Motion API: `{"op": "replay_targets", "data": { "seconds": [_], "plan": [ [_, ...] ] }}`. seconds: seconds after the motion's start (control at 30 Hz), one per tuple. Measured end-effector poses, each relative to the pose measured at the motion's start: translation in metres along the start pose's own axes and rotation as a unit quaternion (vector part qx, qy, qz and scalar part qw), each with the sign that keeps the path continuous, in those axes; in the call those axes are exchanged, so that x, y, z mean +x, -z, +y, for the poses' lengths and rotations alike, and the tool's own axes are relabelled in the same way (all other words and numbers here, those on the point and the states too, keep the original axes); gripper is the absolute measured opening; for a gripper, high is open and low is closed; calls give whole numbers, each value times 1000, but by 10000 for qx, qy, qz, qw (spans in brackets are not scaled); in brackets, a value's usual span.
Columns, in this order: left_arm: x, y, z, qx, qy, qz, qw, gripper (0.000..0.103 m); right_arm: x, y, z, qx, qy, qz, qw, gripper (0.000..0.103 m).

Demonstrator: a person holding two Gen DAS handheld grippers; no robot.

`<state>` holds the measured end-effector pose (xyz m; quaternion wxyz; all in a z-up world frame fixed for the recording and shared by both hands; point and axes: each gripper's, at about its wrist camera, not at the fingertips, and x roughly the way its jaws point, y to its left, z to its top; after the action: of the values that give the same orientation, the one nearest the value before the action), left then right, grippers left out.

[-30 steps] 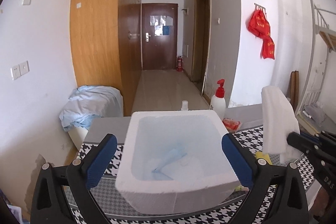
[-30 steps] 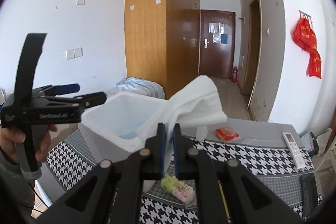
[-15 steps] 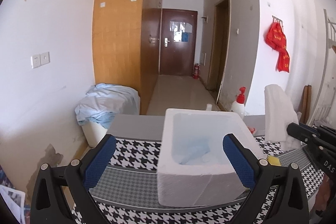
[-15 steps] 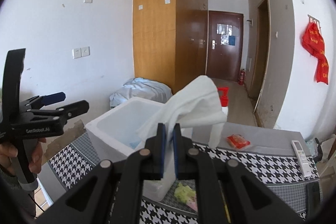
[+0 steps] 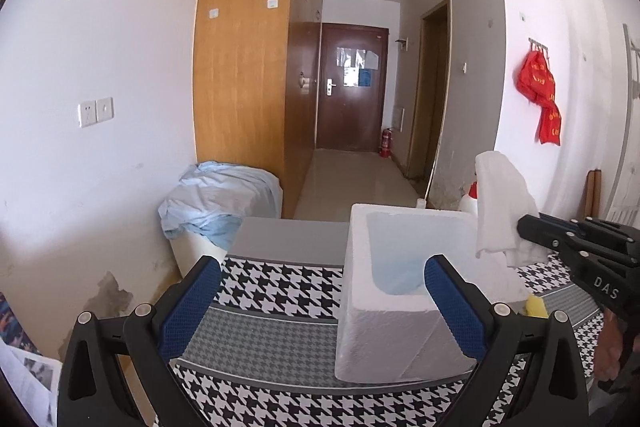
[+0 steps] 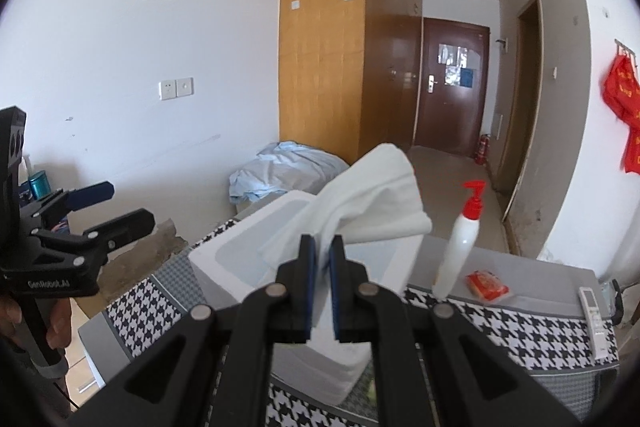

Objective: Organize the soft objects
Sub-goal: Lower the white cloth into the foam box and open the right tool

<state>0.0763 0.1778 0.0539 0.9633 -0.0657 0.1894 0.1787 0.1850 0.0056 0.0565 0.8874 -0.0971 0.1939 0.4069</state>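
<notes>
My right gripper [image 6: 322,247] is shut on a white towel [image 6: 372,203], which hangs bunched above the white foam box [image 6: 224,259]. In the left wrist view the same towel [image 5: 500,211] dangles over the box's right rim [image 5: 416,215], held by the right gripper [image 5: 524,227] coming in from the right. A light blue cloth [image 5: 390,277] lies inside the box. My left gripper [image 5: 320,303] stands open with nothing between its blue pads, in front and to the left of the box. It also shows at the left of the right wrist view, left gripper [image 6: 120,207].
The box sits on a houndstooth tablecloth [image 5: 280,291]. A white pump bottle with a red top [image 6: 460,239], a red packet [image 6: 486,283] and a remote [image 6: 592,311] lie right of the box. A yellow item [image 5: 536,307] sits beside it. A blue sheet covers a bin [image 5: 224,199] by the wall.
The left gripper has drawn back to the left, so the box now sits right of its fingers. The right gripper has carried the towel leftward over the box.
</notes>
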Motion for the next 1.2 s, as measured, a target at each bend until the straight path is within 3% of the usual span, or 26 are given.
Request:
{"op": "replay_targets", "data": {
  "seconds": [1.0, 1.1, 1.17, 1.2],
  "plan": [
    [-13, 19, 15, -171, 1, 8, 9999, 102, 76, -9, 11, 176, -240, 843, 9960, 10],
    [-13, 19, 14, -165, 36, 12, 9999, 102, 80, -9, 10, 238, -260, 891, 9954, 27],
    [-14, 20, 14, -156, 47, 2, 9999, 102, 80, -9, 8, 249, -191, 881, 9956, 52],
    [-13, 19, 15, -156, 51, 0, 9999, 102, 79, -9, 8, 246, -170, 828, 9961, 58]
  ]
}}
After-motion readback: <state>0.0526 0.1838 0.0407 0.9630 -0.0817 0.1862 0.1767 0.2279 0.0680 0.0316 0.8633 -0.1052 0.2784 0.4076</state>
